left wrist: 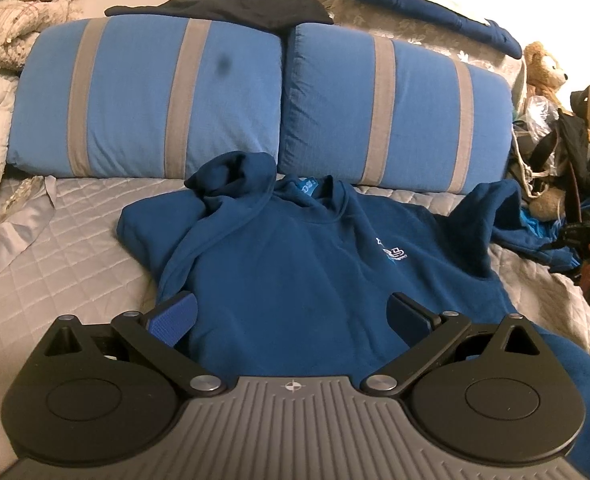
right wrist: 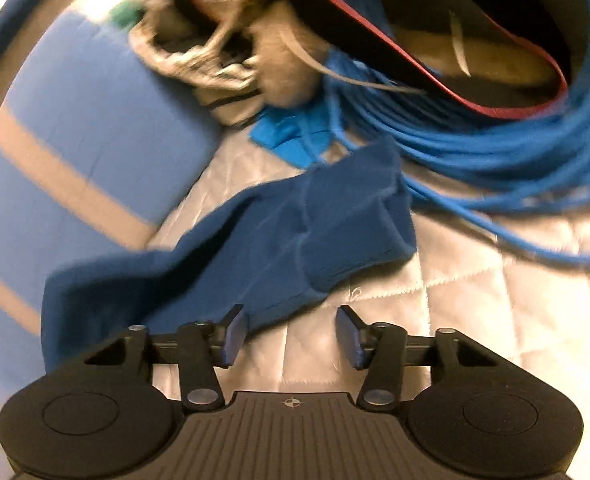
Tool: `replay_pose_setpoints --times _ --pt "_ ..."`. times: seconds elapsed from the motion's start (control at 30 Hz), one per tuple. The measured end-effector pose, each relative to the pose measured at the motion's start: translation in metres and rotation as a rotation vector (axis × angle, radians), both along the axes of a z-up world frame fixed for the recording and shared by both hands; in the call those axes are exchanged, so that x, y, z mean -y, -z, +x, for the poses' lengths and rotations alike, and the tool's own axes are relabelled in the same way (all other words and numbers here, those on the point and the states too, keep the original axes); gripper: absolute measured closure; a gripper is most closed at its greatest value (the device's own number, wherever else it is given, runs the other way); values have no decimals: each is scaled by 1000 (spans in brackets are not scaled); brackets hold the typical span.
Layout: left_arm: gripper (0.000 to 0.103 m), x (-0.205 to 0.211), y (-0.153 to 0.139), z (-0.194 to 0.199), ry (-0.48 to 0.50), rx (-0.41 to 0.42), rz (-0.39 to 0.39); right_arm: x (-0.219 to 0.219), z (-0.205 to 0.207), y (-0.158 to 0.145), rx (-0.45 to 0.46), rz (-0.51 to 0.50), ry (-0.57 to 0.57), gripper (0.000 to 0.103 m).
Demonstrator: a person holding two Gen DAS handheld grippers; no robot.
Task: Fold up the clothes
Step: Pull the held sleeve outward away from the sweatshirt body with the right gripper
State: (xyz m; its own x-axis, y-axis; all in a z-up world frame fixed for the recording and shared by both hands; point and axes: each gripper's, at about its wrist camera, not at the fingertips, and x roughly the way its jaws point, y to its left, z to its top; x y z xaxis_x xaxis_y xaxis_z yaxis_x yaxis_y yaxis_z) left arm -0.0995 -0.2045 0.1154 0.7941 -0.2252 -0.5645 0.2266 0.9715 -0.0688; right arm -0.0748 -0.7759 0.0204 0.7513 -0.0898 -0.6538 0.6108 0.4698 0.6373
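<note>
Between the spread blue pads of my left tool (left wrist: 291, 316) lies the body of the navy hoodie (left wrist: 295, 264); jaws wide apart, gripping nothing, the pads set over the cloth near its lower front. Hoodie is spread chest-up on the grey quilted bed (left wrist: 75, 248), hood (left wrist: 235, 176) bunched at the far end against two blue pillows (left wrist: 155, 96) with grey stripes. One sleeve (left wrist: 491, 220) trails off to the right, towards a teddy bear (left wrist: 543, 68) and a heap of bags. A dark garment (left wrist: 223, 8) is on top of the pillows, another navy piece (left wrist: 435, 8) far right. Pale blankets (left wrist: 11, 20) piled far left.

My right tool (right wrist: 289, 332) is released too, jaws partly apart, nothing between them. Its left pad is at the near edge of that sleeve (right wrist: 279, 240), the cuff lying just beyond on the quilt (right wrist: 455, 312). View is blurred. Coil of blue cable (right wrist: 475, 152) far right, a pillow (right wrist: 87, 152) on the left.
</note>
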Motion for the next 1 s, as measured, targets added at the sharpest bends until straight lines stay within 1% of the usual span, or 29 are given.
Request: replay_pose_setpoints --times 0.07,0.13,0.2,0.23,0.3,0.33,0.43,0.47,0.53,0.67,0.77,1.0 --pt "0 -1 0 0 -2 -1 -2 3 2 6 29 38 59 51" --pt "0 -2 0 1 -3 -3 -6 3 7 7 32 42 90 51" --pt "0 -3 1 2 -5 -7 -14 1 14 5 -5 3 94 62" --pt "0 -4 1 2 -5 -9 -19 0 17 4 -41 -35 85 79" --pt "0 -5 1 3 -7 -13 -28 -1 20 0 -96 -122 29 82" --pt "0 -6 1 3 -8 -15 -32 -3 24 -6 -124 -191 -10 84" --pt "0 -8 2 4 -13 -20 -46 -17 30 -29 -181 -431 -113 85" --pt "0 -8 1 4 -14 -22 -49 -19 29 -36 -189 -491 -139 85" --pt "0 -9 1 4 -16 -21 -54 -22 25 -51 -200 -596 -182 85" --pt "0 -9 2 4 -22 -19 -55 -20 9 -75 -224 -758 -242 85" --pt "0 -9 2 3 -20 -19 -54 -13 -6 -85 -254 -831 -258 85" --pt "0 -11 2 2 -21 -16 -62 10 -38 -95 -317 -906 -234 86"
